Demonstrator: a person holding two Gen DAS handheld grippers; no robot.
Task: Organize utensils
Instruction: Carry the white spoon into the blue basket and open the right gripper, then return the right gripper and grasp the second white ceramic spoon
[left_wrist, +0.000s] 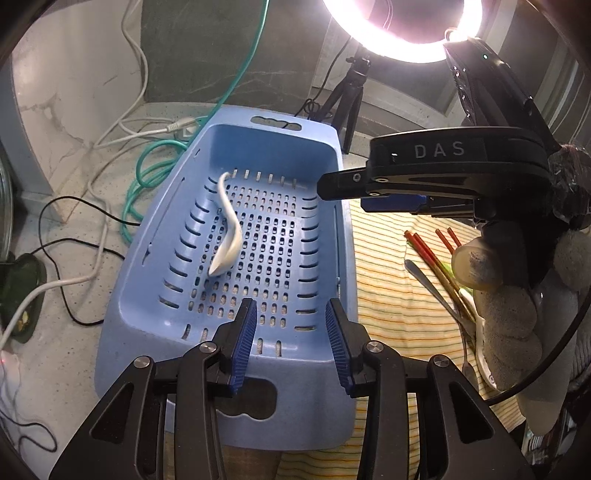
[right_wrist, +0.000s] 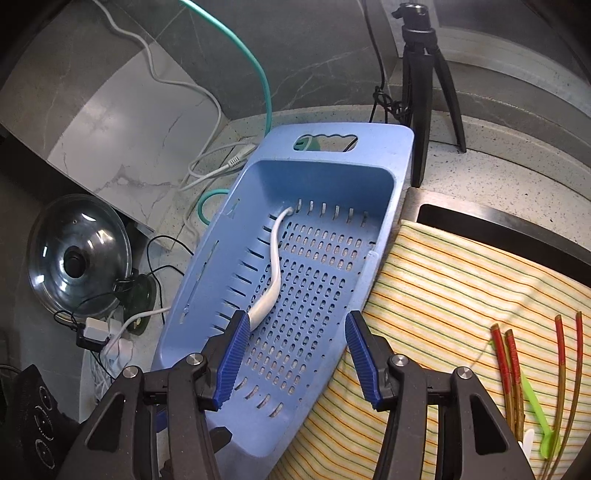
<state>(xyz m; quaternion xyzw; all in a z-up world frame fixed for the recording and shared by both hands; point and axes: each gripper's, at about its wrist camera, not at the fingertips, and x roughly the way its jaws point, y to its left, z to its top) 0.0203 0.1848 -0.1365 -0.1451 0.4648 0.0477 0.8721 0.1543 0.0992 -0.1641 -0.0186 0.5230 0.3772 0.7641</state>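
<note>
Close to both cameras, the left gripper (left_wrist: 290, 341) and the right gripper (right_wrist: 294, 358) hang over the blue basket (right_wrist: 400, 158) with their jaws apart and nothing between them. Down on the basket's holey floor lies a white spoon (left_wrist: 229, 236), touching neither gripper, so that one looks put away. Beside the basket, on the striped cloth (right_wrist: 436, 288), wait the red chopsticks (right_wrist: 504, 354), a green spoon (right_wrist: 535, 406) and a metal spoon (left_wrist: 424, 275). Farther back stands a black tripod (right_wrist: 421, 74). Next, I think, a gripper must swing over to the cloth, pinch one thin piece and carry it into the basket.
</note>
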